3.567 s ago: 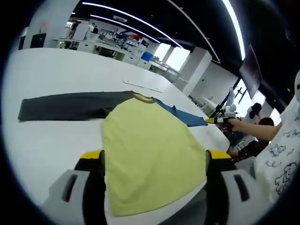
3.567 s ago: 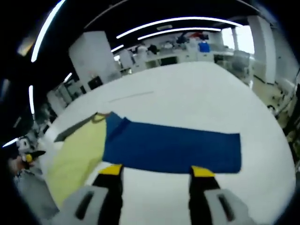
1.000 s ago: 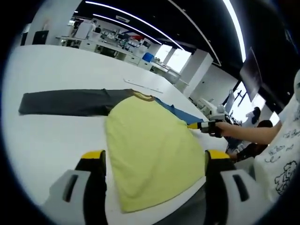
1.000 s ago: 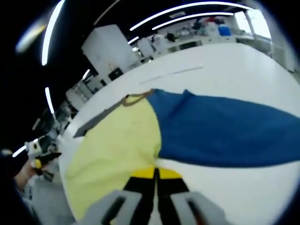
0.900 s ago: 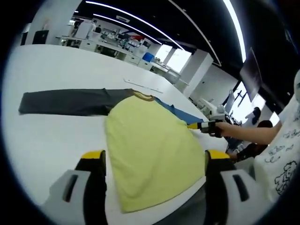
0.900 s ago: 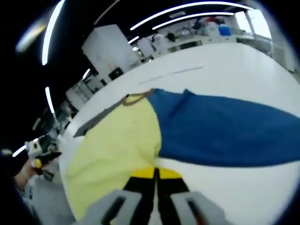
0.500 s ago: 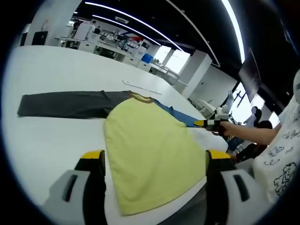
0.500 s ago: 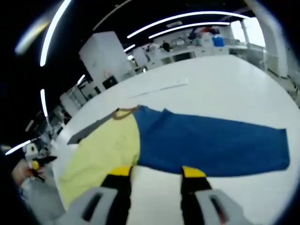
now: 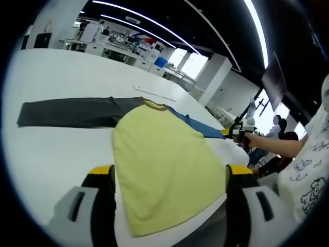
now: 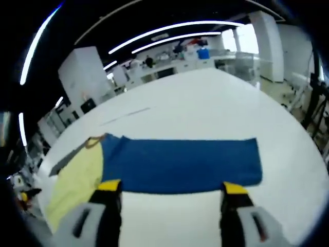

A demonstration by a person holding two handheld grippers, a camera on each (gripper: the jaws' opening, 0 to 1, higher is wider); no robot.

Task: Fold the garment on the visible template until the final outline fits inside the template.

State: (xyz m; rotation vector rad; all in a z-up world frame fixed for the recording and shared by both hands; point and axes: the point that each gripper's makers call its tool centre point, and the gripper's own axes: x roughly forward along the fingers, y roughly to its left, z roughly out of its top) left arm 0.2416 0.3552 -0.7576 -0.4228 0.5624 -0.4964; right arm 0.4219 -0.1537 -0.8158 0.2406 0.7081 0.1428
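The garment (image 9: pixel 159 159) is lying flat on the white bench (image 9: pixel 56 149), its grey sleeve (image 9: pixel 67 112) and blue sleeve (image 10: pixel 180 164) stretching out to opposite sides. Beyond the collar a thin white strip (image 9: pixel 154 93) is lying. The left claw (image 9: pixel 169 172) is hovering open over the yellow body. The right claw (image 10: pixel 172 190), closed a second ago, is now standing open, farther back from the blue sleeve.

Garment (image 9: pixel 159 159) flat on table (image 9: pixel 51 154)

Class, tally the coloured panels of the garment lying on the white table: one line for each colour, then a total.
Yellow body panel: 1
Dark grey sleeve: 1
Blue sleeve: 1
Total: 3
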